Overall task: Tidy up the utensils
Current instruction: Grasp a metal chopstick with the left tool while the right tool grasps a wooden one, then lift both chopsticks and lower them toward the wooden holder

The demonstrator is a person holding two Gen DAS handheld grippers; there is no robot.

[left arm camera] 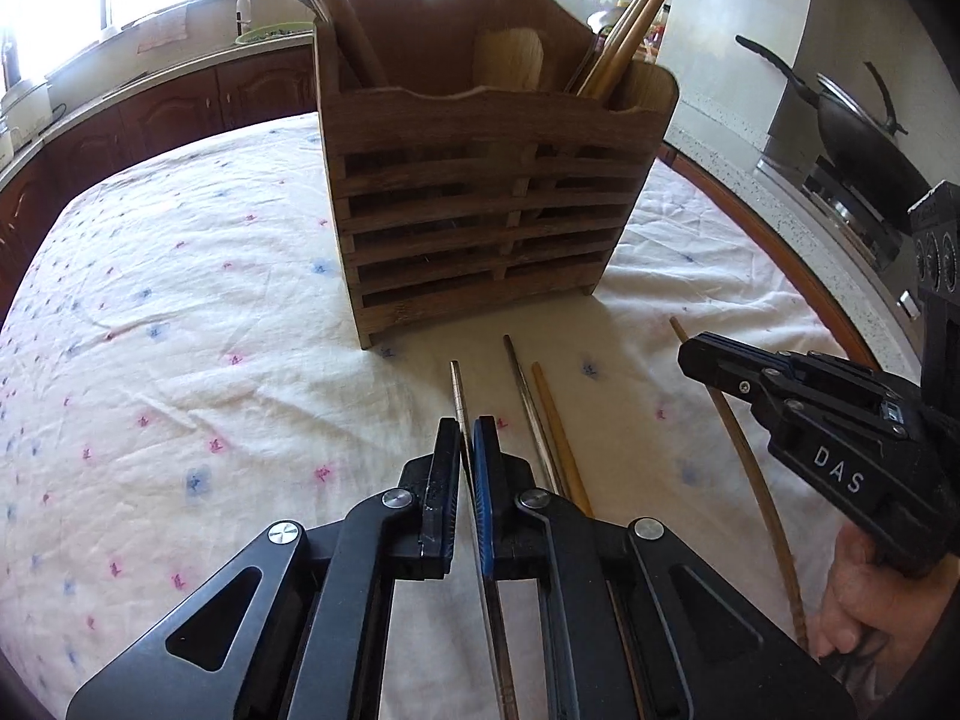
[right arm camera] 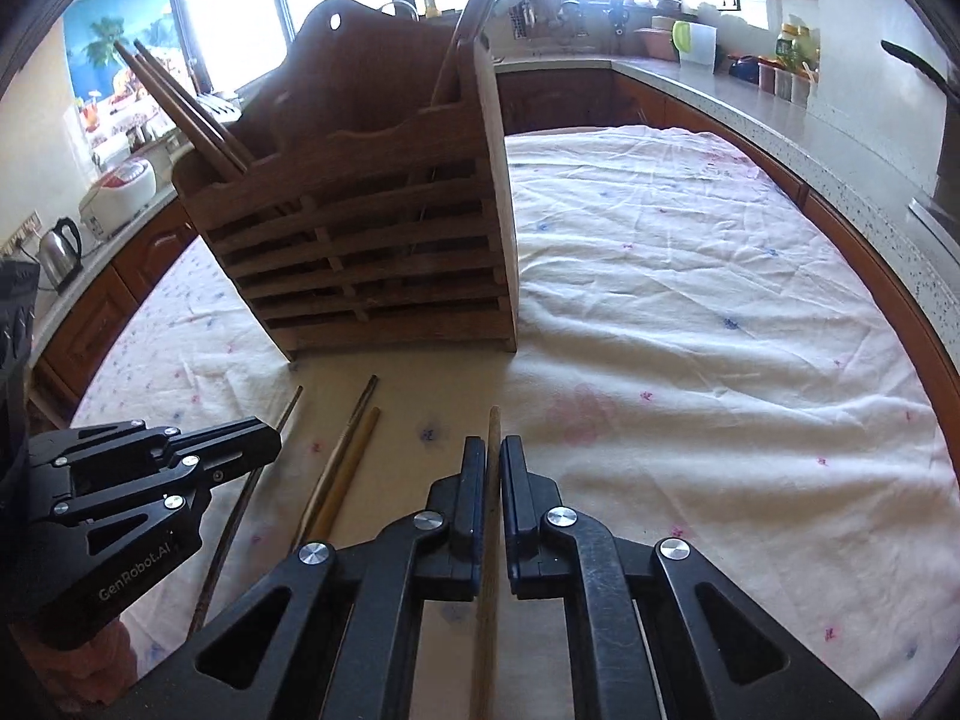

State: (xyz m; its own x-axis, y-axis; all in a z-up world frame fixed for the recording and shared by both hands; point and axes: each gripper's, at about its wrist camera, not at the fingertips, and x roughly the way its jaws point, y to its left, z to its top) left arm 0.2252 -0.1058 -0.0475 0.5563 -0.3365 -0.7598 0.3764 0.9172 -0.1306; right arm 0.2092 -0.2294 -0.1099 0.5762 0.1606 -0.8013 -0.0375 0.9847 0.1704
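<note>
A slatted wooden utensil holder (left arm camera: pixel 480 204) stands on the cloth-covered table, with chopsticks (left arm camera: pixel 636 18) and spoons in it; it also shows in the right wrist view (right arm camera: pixel 372 240). My left gripper (left arm camera: pixel 467 438) is shut on a metal chopstick (left arm camera: pixel 457 390) lying on the cloth. My right gripper (right arm camera: pixel 493 450) is nearly shut around a wooden chopstick (right arm camera: pixel 494 426); the same chopstick runs under it in the left wrist view (left arm camera: pixel 741 438). A second metal chopstick (left arm camera: pixel 528 408) and a wooden chopstick (left arm camera: pixel 555 420) lie side by side between the grippers.
The table wears a white flowered cloth (left arm camera: pixel 180 330) with a wooden rim (right arm camera: pixel 900 300). A wok (left arm camera: pixel 858 126) sits on the stove at the right. Counters with a kettle (right arm camera: pixel 60 252) and rice cooker (right arm camera: pixel 120 192) ring the table.
</note>
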